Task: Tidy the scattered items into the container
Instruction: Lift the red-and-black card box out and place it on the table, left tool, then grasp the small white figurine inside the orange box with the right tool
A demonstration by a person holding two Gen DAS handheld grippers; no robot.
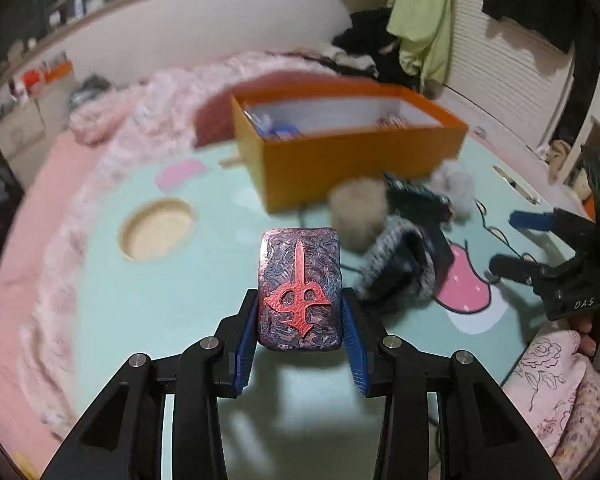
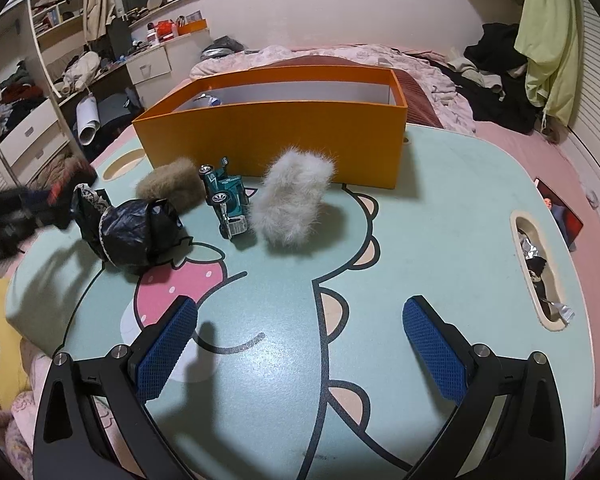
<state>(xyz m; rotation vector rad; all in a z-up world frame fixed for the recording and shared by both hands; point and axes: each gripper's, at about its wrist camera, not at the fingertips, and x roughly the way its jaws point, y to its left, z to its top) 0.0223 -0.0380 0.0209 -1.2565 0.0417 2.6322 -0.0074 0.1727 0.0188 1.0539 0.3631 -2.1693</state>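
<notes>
My left gripper [image 1: 300, 300] is shut on a rectangular block [image 1: 300, 280] with a blue-red marbled surface and a raised red emblem, held above the pale green table [image 1: 148, 320]. Beyond it stands the open orange box [image 1: 352, 160], with a few things inside. In front of the box [image 2: 280, 136] lie a white fur piece [image 2: 292, 200], a brown fur piece [image 2: 172, 186], a teal toy car [image 2: 228, 200] on its side and a black lace-trimmed bag [image 2: 140, 232]. My right gripper [image 2: 302, 308] stands open over bare table, nothing between its blue pads. The left gripper is a blur at that view's left edge.
The table has a round recess [image 1: 156, 232] at its left and an oval slot [image 2: 536, 268] holding foil scraps at its right. A photo card [image 2: 560, 216] lies at the right edge. Pink bedding [image 1: 112, 128] and piled clothes [image 2: 496, 80] surround the table.
</notes>
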